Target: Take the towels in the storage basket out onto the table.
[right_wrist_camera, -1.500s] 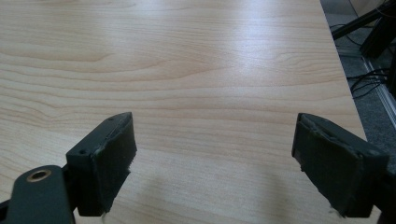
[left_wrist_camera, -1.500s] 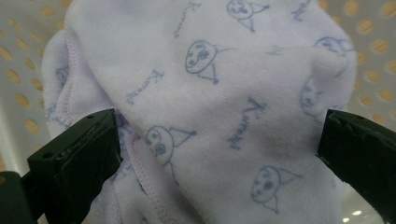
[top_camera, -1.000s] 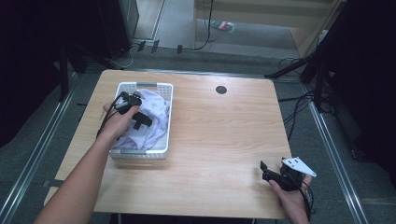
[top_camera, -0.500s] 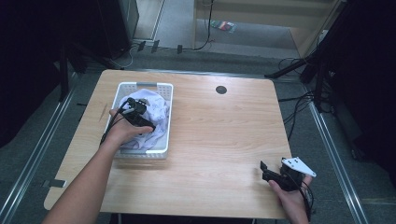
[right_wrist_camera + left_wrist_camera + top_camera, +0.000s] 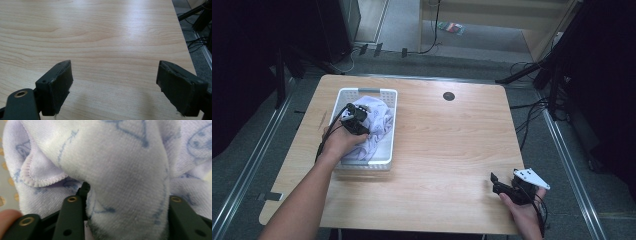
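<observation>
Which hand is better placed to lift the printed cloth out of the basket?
Left: the left gripper has just been closing on the cloth in the white basket; the right gripper rests open, far off.

The table (image 5: 452,150) is light wood, and it has a small dark round hole (image 5: 449,96) near its far edge. Past the far edge, black cables (image 5: 432,45) lie on the grey floor (image 5: 402,30), and a small colourful thing (image 5: 453,27) lies farther back by a wooden frame (image 5: 492,35). More cables (image 5: 532,120) lie on the floor to the right of the table, and a shiny metal rail (image 5: 252,165) runs along the floor on the left.
</observation>
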Demonstrator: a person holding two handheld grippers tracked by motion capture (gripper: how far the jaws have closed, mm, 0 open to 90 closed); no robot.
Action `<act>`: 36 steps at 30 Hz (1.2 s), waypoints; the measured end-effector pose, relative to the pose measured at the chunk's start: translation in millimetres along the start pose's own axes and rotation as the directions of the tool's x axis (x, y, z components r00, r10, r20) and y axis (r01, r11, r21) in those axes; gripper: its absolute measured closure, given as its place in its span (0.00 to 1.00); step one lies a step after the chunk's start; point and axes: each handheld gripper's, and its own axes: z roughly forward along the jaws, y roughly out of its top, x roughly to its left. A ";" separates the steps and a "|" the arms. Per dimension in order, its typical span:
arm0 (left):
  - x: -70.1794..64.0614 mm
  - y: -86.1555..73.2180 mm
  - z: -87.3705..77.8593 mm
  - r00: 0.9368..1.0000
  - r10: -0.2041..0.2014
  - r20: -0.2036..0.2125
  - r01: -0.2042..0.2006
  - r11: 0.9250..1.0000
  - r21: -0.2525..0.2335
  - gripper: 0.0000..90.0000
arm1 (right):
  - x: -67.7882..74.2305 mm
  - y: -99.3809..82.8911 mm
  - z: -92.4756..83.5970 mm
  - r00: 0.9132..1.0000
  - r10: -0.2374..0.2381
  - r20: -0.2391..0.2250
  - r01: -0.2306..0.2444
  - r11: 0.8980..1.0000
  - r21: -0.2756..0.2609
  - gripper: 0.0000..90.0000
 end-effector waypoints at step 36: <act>26.9 16.1 -88.6 0.996 0.034 0.086 -0.024 0.993 -0.118 0.68 | -0.7 0.2 0.6 1.000 0.001 -0.001 -0.001 1.000 0.001 0.15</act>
